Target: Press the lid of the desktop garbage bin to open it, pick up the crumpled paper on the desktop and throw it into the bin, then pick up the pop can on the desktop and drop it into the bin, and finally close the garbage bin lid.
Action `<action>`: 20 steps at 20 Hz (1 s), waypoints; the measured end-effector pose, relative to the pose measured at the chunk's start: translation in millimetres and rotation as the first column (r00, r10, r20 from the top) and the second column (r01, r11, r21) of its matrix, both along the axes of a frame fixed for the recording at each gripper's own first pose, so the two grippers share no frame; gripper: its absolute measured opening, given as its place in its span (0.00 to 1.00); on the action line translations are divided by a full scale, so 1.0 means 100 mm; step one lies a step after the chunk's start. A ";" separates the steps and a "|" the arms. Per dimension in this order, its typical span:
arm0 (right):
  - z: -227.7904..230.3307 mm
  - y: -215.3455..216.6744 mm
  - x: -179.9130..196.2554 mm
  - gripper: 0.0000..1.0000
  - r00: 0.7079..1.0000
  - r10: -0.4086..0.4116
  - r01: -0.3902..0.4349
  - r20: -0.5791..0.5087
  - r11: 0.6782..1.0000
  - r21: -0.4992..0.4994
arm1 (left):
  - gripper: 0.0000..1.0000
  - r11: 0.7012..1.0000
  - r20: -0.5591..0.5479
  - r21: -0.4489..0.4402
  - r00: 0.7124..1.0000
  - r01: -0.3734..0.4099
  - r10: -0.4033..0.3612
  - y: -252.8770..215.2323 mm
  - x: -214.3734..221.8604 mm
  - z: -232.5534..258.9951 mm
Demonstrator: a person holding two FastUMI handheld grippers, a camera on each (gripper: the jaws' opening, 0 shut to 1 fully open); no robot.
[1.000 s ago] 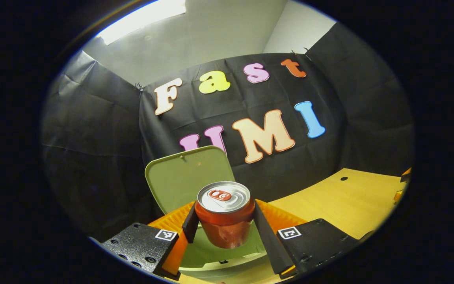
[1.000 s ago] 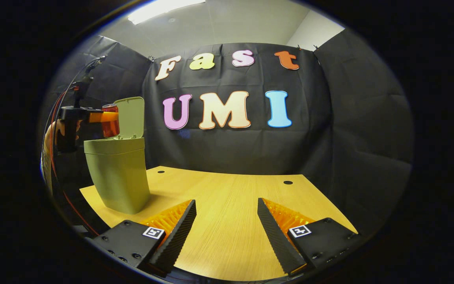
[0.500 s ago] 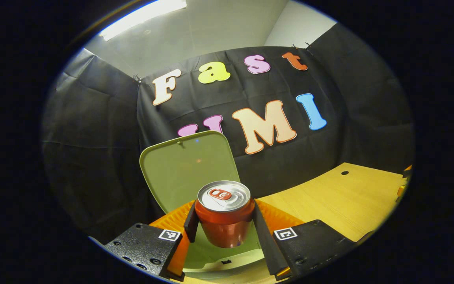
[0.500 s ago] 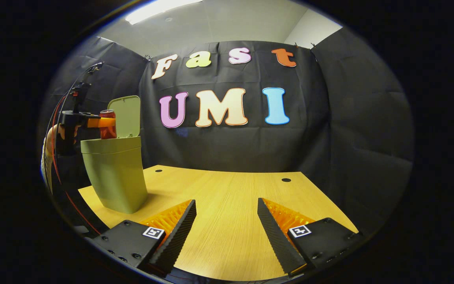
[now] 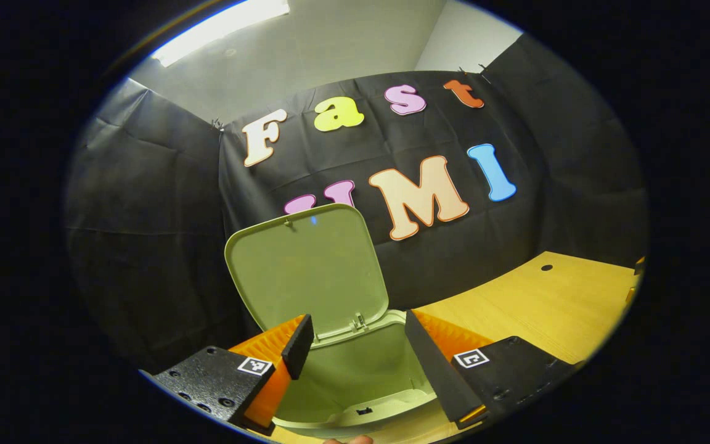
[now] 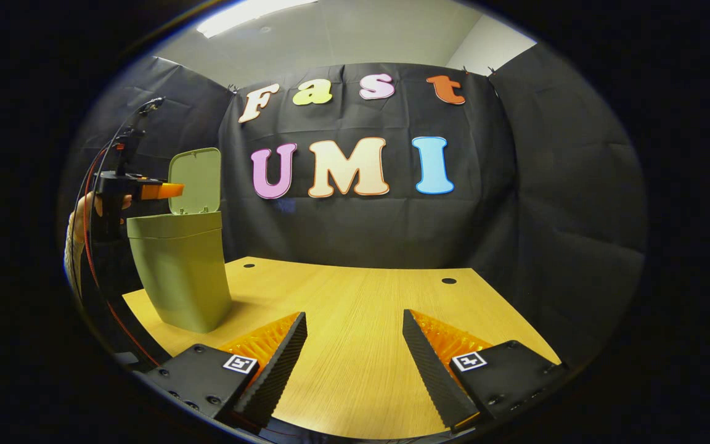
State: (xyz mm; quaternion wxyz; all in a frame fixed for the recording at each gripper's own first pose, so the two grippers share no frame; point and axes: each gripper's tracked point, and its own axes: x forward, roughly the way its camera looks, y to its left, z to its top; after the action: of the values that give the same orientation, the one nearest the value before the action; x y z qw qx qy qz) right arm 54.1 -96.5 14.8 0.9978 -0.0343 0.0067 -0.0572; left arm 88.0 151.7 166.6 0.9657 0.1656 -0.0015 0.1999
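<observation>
In the left gripper view, my left gripper [image 5: 358, 336] hangs open right above the mouth of the olive-green bin [image 5: 361, 376], with nothing between its fingers. The bin's lid [image 5: 306, 268] stands upright behind the opening. In the right gripper view, the same bin [image 6: 182, 277] stands at the table's far left with its lid [image 6: 195, 180] raised, and the left gripper [image 6: 164, 191] hovers over its rim, held by a hand [image 6: 93, 203]. My right gripper [image 6: 355, 345] is open low over the wooden table, far from the bin.
The wooden table [image 6: 361, 308] stretches to the right of the bin, with two small round holes [image 6: 448, 280] near its back edge. Black cloth walls close the booth behind and at the sides. Red cables [image 6: 87, 179] trail from the left gripper.
The left gripper opened and the red pop can that it held above the bin is gone from between its fingers. The right gripper stayed put.
</observation>
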 end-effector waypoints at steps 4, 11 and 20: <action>0.01 0.02 -0.03 0.98 1.000 0.003 -0.003 -0.002 1.000 -0.003 | 0.92 1.000 0.029 -0.023 1.000 0.008 -0.007 -0.04 0.00 0.11; 0.16 -0.03 -0.19 0.98 0.999 -0.006 0.005 0.043 1.000 0.022 | 0.92 0.978 0.048 -0.197 0.997 0.076 -0.068 -0.32 0.29 0.26; 0.13 -0.17 -0.19 0.98 0.999 -0.029 0.027 0.034 0.998 0.050 | 0.91 0.997 0.075 -0.075 0.997 -0.023 0.029 -0.13 0.64 0.74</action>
State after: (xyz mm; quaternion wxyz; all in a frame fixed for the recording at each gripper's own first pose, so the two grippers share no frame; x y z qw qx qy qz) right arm 35.6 -113.2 27.9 0.9974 -0.0086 -0.0086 -0.0715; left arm 152.4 138.8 241.0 0.9678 0.1218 -0.0289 0.2185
